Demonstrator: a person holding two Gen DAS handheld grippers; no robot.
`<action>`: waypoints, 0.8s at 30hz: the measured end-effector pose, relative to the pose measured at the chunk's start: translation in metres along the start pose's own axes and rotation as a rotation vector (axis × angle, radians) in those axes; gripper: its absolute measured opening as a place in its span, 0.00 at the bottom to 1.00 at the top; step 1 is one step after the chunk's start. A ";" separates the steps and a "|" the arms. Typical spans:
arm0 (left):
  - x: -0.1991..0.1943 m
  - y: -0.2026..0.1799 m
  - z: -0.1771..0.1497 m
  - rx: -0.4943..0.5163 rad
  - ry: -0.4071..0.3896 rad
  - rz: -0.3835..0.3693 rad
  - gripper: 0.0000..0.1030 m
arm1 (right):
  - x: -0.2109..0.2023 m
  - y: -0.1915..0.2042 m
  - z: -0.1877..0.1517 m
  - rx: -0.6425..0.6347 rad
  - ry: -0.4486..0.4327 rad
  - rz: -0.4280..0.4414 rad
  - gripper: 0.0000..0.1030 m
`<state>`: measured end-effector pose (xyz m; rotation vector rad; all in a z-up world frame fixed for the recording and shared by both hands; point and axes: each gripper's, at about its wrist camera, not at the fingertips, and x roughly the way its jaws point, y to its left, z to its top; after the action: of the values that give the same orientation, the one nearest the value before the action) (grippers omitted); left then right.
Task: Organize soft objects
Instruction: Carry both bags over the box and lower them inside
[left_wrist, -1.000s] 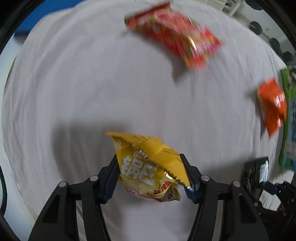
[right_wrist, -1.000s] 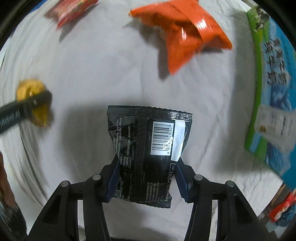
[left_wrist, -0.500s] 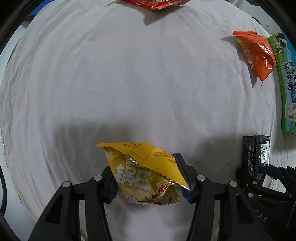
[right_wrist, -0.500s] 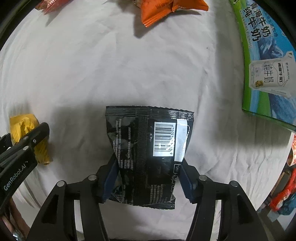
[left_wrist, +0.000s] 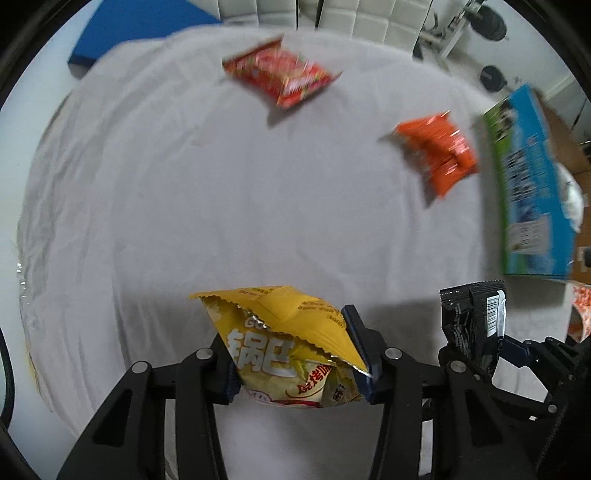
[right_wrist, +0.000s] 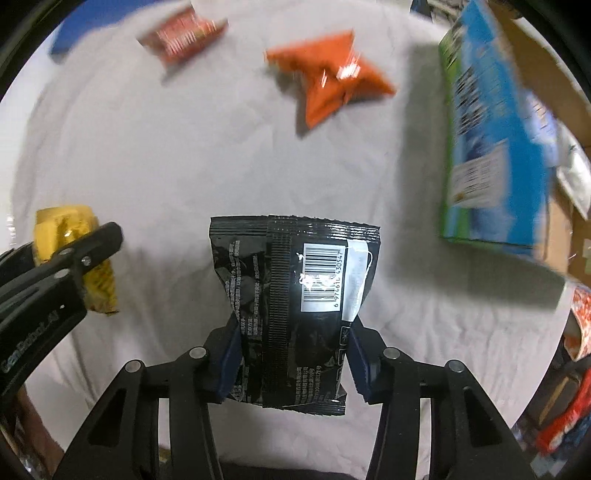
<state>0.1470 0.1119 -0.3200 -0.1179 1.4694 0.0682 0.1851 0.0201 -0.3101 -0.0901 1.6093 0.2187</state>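
My left gripper (left_wrist: 297, 354) pinches a yellow snack bag (left_wrist: 284, 339) above the white cloth (left_wrist: 207, 192); its jaws are closing tighter on the crumpled pack. My right gripper (right_wrist: 293, 360) grips a black snack bag (right_wrist: 295, 291) with a white barcode label, its jaws also closing on it. Each gripper shows in the other's view: the right one with the black bag (left_wrist: 474, 325) at lower right, the left one with the yellow bag (right_wrist: 74, 240) at the left edge. A red snack bag (left_wrist: 280, 75) and an orange snack bag (left_wrist: 437, 149) lie farther off on the cloth.
A blue-and-green milk carton box (left_wrist: 528, 192) stands at the cloth's right edge, with brown cardboard behind it. A blue mat (left_wrist: 144, 26) lies past the far left corner. More red packaging (right_wrist: 583, 325) sits off the right edge.
Both grippers have risen with their bags, so more of the cloth and the room beyond shows. The red and orange bags and the box now look smaller and farther.
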 end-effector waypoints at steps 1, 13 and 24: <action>-0.015 -0.006 -0.003 0.002 -0.020 -0.011 0.43 | -0.015 -0.005 -0.002 -0.005 -0.023 0.016 0.50; -0.134 -0.105 0.019 0.087 -0.147 -0.152 0.43 | -0.129 -0.130 -0.053 0.014 -0.220 0.070 0.50; -0.137 -0.251 0.071 0.221 -0.096 -0.231 0.43 | -0.176 -0.297 -0.047 0.098 -0.264 0.031 0.50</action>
<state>0.2329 -0.1245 -0.1672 -0.1022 1.3497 -0.2728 0.2051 -0.2927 -0.1584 0.0379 1.3565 0.1678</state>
